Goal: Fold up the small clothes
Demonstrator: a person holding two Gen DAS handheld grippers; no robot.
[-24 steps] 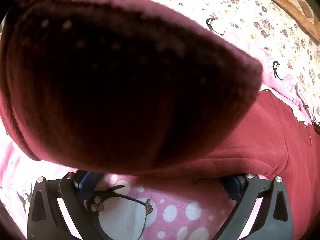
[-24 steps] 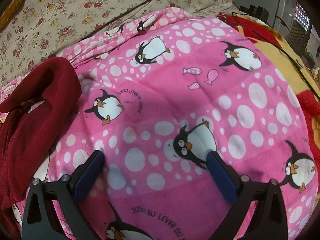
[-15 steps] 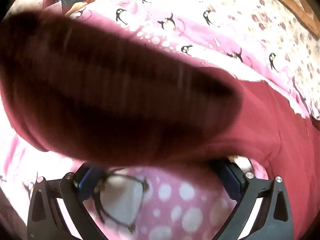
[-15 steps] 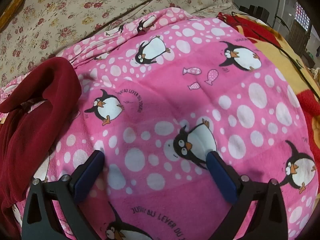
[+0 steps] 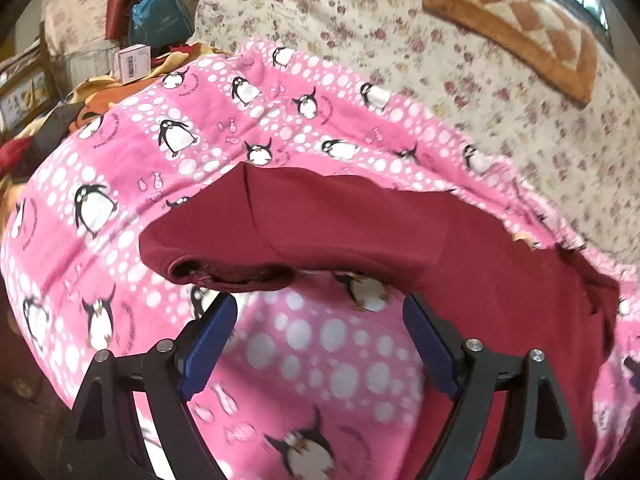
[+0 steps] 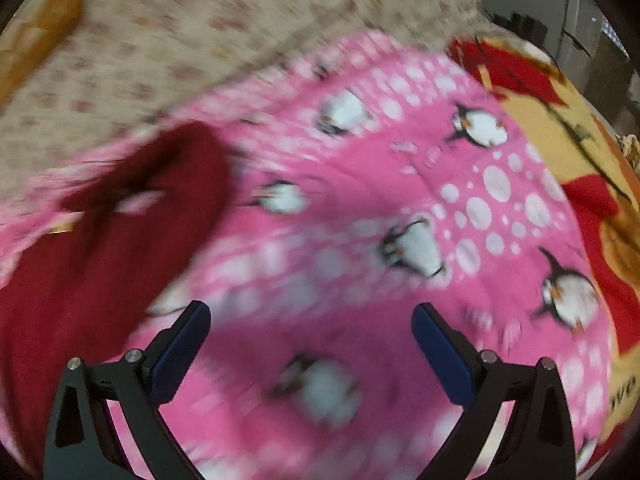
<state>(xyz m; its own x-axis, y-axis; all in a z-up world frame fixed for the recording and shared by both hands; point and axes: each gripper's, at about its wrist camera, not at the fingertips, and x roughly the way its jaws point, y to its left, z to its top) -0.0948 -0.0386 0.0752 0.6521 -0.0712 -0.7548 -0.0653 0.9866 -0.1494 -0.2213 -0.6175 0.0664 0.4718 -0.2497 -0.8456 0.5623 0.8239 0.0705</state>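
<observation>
A dark red garment [image 5: 360, 224] lies on a pink penguin blanket [image 5: 120, 168]. One sleeve stretches left, its cuff [image 5: 224, 270] just beyond my left gripper's fingertips. My left gripper [image 5: 318, 316] is open and empty, above the blanket just short of the sleeve. The garment also shows in the right wrist view [image 6: 100, 248], blurred, at the left. My right gripper [image 6: 310, 322] is open and empty above the pink blanket [image 6: 400, 184], to the right of the garment.
The blanket covers a bed with a floral sheet [image 5: 440, 72]. A brown patterned cushion [image 5: 516, 20] lies at the far right. A red and yellow blanket [image 6: 560, 128] lies to the right. Bags and a small box [image 5: 132, 62] sit far left.
The sleeve that filled the left view has dropped onto the blanket, and my left gripper has drawn back from it. My right gripper has started moving; its view is now blurred.
</observation>
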